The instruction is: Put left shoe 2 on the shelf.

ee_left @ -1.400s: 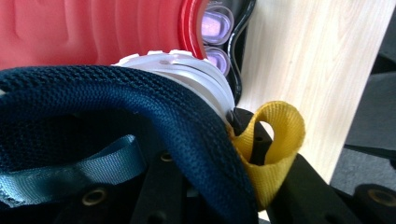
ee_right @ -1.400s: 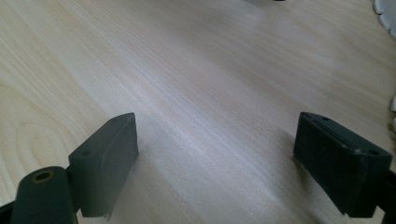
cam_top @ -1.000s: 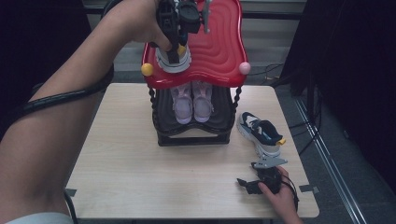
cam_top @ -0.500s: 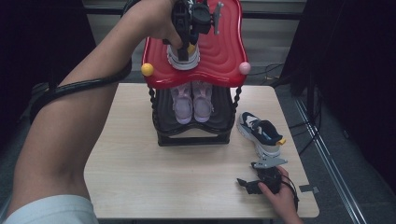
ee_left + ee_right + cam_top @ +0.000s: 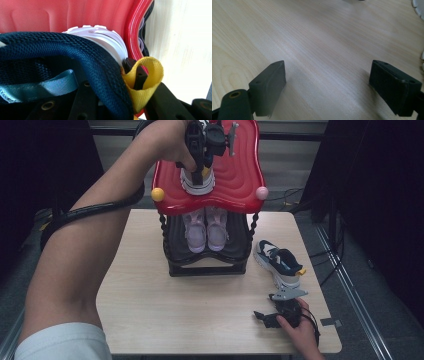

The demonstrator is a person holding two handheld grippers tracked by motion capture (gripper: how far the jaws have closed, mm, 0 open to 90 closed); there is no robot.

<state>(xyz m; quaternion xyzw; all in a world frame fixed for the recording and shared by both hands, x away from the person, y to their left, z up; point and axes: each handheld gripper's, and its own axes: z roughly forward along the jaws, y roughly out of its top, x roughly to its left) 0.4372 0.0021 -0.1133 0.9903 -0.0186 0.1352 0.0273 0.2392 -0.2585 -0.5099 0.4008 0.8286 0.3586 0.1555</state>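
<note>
My left gripper [image 5: 199, 166] is raised over the red top shelf [image 5: 240, 180] of a shoe rack and is shut on the heel of a navy sneaker [image 5: 198, 182] with a white sole. In the left gripper view the jaws [image 5: 112, 91] clamp the navy mesh collar [image 5: 75, 55] beside a yellow pull loop [image 5: 147, 75], with the red shelf [image 5: 62, 15] just beyond. The matching navy sneaker [image 5: 278, 262] lies on the table to the right of the rack. At the table's front right, my right gripper [image 5: 276, 316] rests low and open; its jaws [image 5: 329, 85] stand wide apart over bare wood.
A pink pair of shoes [image 5: 205, 227] sits on the rack's black lower shelf [image 5: 175, 255]. The rack stands at the back middle of the light wooden table [image 5: 150, 310]. Yellow [image 5: 158, 194] and pink [image 5: 262, 193] balls mark the red shelf's front corners. A cable trails along the left forearm.
The left gripper has carried the navy sneaker rightward, from the red shelf's left edge to over its middle. The right gripper has stayed put.
</note>
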